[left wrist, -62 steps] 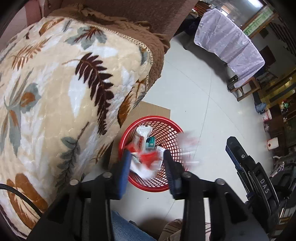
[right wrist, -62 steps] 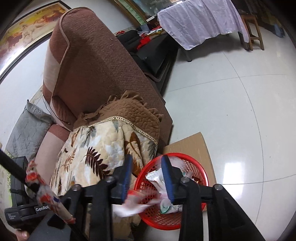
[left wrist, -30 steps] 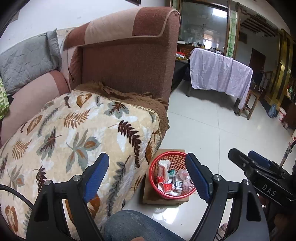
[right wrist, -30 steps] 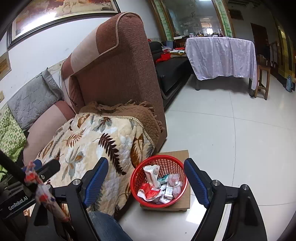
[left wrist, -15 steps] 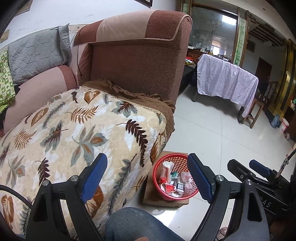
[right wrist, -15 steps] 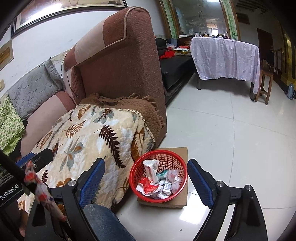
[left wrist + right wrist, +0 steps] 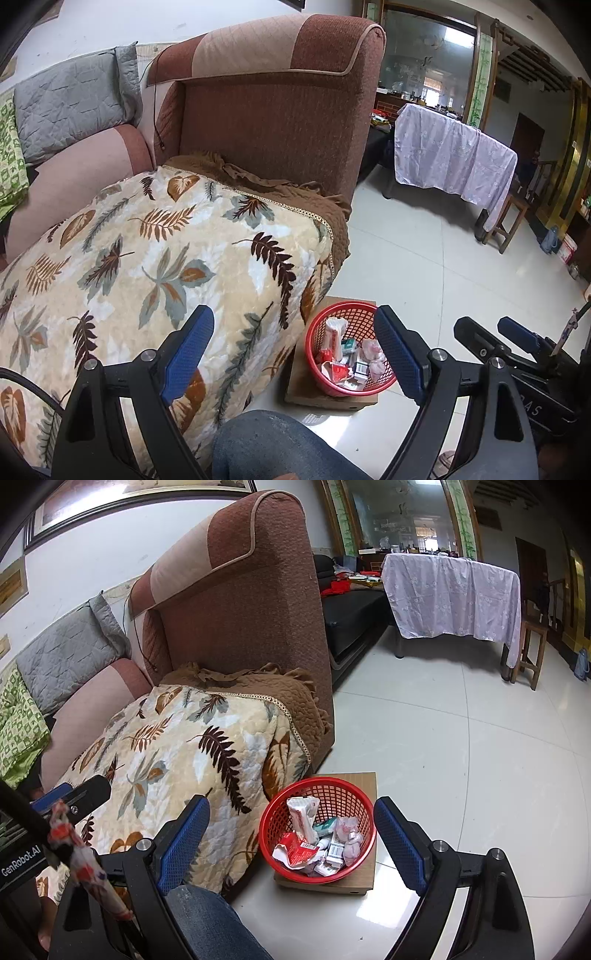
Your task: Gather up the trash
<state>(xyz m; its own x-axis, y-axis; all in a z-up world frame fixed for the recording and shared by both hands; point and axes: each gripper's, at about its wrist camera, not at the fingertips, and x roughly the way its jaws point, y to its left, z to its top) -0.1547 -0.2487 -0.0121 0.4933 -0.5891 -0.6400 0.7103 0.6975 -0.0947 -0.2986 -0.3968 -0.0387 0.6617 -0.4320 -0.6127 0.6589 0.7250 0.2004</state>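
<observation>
A red mesh basket [image 7: 343,305] [image 7: 317,781] stands on the floor beside the sofa. It holds several crumpled wrappers and small boxes [image 7: 341,354] [image 7: 310,845]. My left gripper [image 7: 291,328] hangs open well above and back from the basket, with nothing between its blue pads [image 7: 188,343]. My right gripper [image 7: 291,810] is open just as wide and also empty, the basket showing between its fingers. Each gripper shows at the edge of the other's view: the right gripper [image 7: 502,338] and the left gripper [image 7: 74,797].
A flat cardboard box [image 7: 356,779] lies under the basket. The brown sofa carries a leaf-patterned blanket [image 7: 147,258]. A person's jeans-clad knee [image 7: 266,443] is at the bottom. A cloth-covered table [image 7: 450,590] and a wooden stool [image 7: 532,646] stand across the tiled floor.
Two seconds ago both grippers were narrow, low over the basket, with wrappers dropping in. Both have since opened wide and drawn up and back; the basket now looks small.
</observation>
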